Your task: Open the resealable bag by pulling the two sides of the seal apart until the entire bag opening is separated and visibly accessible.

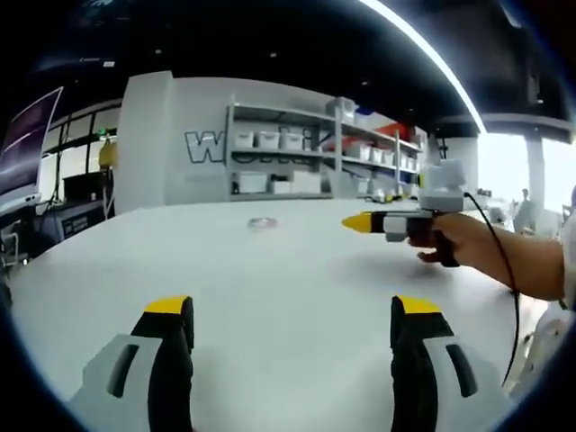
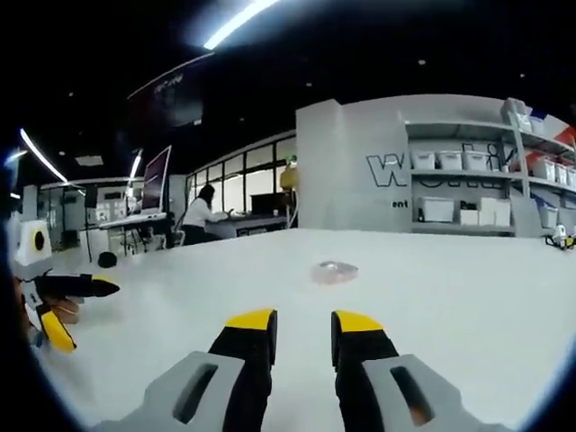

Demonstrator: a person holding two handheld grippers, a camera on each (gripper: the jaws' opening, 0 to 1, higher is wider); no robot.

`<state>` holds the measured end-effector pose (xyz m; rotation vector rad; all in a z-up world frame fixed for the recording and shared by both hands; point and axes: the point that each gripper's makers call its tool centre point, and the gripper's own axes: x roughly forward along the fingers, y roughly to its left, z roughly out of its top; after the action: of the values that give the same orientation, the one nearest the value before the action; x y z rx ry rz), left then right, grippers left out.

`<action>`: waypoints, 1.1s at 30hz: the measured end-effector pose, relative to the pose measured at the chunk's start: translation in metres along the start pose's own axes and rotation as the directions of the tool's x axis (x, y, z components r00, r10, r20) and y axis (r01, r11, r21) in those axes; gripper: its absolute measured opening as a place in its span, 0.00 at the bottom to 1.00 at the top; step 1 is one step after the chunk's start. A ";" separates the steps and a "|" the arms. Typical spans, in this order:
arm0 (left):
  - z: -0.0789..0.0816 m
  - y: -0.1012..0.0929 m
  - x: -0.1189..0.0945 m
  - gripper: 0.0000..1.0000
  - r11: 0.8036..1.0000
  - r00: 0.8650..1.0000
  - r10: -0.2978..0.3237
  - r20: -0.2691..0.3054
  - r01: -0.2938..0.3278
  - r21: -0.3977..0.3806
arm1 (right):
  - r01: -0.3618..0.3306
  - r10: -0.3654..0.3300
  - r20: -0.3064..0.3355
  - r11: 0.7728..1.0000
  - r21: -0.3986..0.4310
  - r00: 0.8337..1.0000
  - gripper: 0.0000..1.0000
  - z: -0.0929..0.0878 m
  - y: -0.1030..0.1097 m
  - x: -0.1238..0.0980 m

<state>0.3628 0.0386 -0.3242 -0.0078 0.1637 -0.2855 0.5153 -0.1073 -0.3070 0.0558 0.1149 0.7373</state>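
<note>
The clear resealable bag (image 2: 335, 271) lies flat mid-desk (image 2: 468, 306), well apart from every edge, with bare white surface all round. The right tongs (image 2: 301, 326) are narrow and hold nothing; the left tongs (image 1: 292, 310) gape wide, also holding nothing. Storage shelves (image 1: 306, 153) stand beyond the far edge.

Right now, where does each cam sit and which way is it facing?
Left gripper view: rides the left gripper, low over the white table, facing the small clear bag and the shelving; its own jaws stand wide apart; the right gripper and the person's hand enter from the right.
Right gripper view: rides the right gripper, facing the bag; its jaws stand slightly apart; the left gripper shows at left, jaws spread.
Shared: table, bag, shelving.
</note>
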 end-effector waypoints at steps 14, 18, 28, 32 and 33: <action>0.000 -0.001 0.000 0.90 1.000 1.000 0.001 -0.001 -0.001 0.000 | 0.014 -0.014 -0.020 1.000 0.004 1.000 0.21 -0.009 0.000 -0.005; 0.000 -0.002 0.000 0.90 1.000 1.000 -0.001 -0.001 0.001 -0.001 | 0.013 -0.013 -0.028 1.000 -0.004 1.000 0.21 -0.009 0.001 -0.003; -0.001 -0.001 0.000 0.90 1.000 1.000 -0.003 0.001 0.003 -0.011 | 0.008 -0.011 -0.064 0.999 -0.048 0.998 0.21 -0.011 -0.006 0.019; -0.001 -0.002 0.001 0.90 1.000 1.000 -0.003 0.002 0.003 -0.012 | 0.003 -0.007 -0.077 0.998 -0.061 0.997 0.21 -0.012 -0.007 0.028; -0.001 -0.002 0.002 0.90 1.000 1.000 -0.004 0.002 0.004 -0.012 | 0.003 -0.008 -0.077 0.998 -0.062 0.997 0.21 -0.012 -0.009 0.030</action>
<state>0.3633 0.0359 -0.3258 -0.0205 0.1639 -0.2882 0.5422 -0.0936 -0.3222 -0.0322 0.1654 0.7373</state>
